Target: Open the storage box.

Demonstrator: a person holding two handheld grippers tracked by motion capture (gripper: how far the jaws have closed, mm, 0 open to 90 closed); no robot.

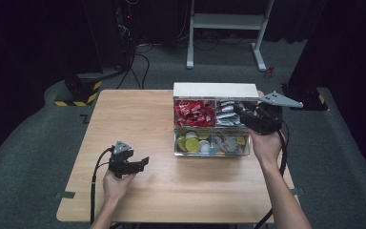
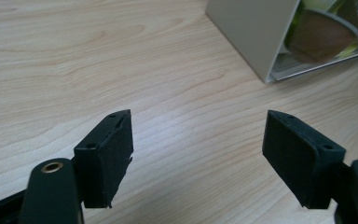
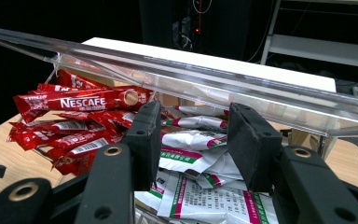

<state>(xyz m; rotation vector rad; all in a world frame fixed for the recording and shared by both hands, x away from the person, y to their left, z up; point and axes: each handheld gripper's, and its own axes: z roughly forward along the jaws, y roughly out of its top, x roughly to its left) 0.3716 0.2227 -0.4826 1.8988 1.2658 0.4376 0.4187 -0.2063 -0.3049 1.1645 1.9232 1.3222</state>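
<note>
High view: clear compartment box [image 1: 209,126] near the tabletop's [image 1: 138,191] far right edge, lid raised. Right tongs [image 1: 240,112] reaching into the far right compartment, over the white sachets [image 1: 228,113]; red sachets [image 1: 194,113] in the far left compartment, round capsules [image 1: 193,142] in the near one. Left tongs [image 1: 144,162] held idle above bare wood near the near left corner.

Left gripper view: left tongs [image 2: 198,158] spread wide, nothing between, box corner [image 2: 251,37] ahead.

Right gripper view: right tongs [image 3: 193,144] partly spread, straddling the white sachets [image 3: 191,140] below the clear lid [image 3: 214,79]; pinch not made out, no sachet seen lifted. Red sachets [image 3: 81,102] to the side.

Probably picking a white sachet; next, lower, close on a single one, lift clear of the lid.
</note>
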